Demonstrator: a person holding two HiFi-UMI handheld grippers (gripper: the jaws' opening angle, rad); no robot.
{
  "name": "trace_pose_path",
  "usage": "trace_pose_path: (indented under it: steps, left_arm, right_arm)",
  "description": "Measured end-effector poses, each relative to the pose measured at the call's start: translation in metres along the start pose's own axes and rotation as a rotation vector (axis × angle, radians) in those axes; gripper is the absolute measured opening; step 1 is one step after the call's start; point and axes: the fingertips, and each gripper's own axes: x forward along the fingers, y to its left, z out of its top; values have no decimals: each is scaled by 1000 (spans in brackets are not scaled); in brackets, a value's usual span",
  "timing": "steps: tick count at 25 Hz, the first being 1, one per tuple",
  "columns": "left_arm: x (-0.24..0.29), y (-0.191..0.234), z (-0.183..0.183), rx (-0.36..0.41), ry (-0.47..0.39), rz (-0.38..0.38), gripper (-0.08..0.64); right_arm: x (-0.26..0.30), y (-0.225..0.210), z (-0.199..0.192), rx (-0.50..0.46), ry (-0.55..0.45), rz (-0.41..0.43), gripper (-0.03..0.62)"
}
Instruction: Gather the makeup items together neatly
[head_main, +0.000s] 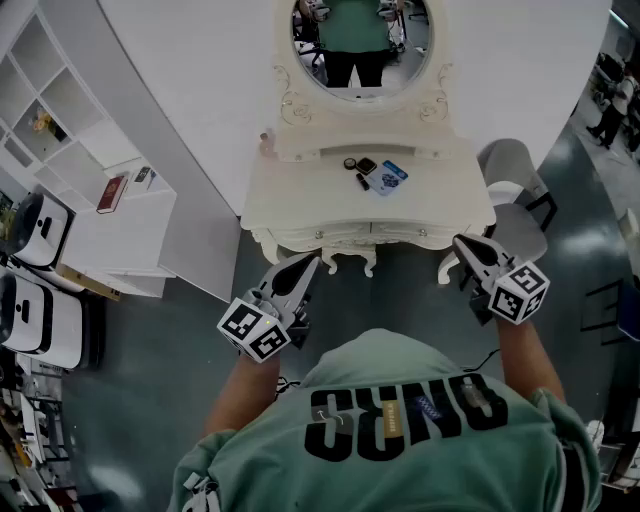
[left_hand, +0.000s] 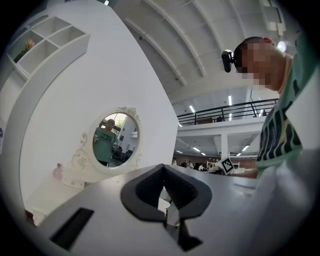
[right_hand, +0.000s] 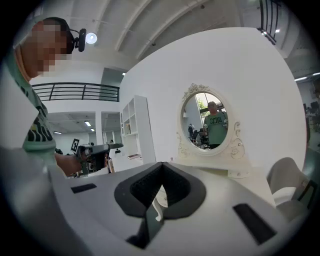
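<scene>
Makeup items (head_main: 375, 176) on vanity (head_main: 290, 205) — left gripper (head_main: 308, 264), right gripper (head_main: 463, 243) closed, empty.

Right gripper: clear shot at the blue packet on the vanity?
Probably yes. The right gripper hovers shut and empty by the vanity's front edge; nothing stands between it and the blue packet on the vanity top.

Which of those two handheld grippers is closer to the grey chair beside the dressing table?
Right. The right gripper hovers just beside the chair; the left gripper is across at the dressing table's left front corner.
</scene>
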Motion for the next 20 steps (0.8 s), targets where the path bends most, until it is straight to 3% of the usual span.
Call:
trace_pose_path:
  steps: [20]
  left_arm:
    - [47,-30,-12,16,-25,35,8]
  right_arm:
    - [-38,-42,14,-25,-20,52,-6]
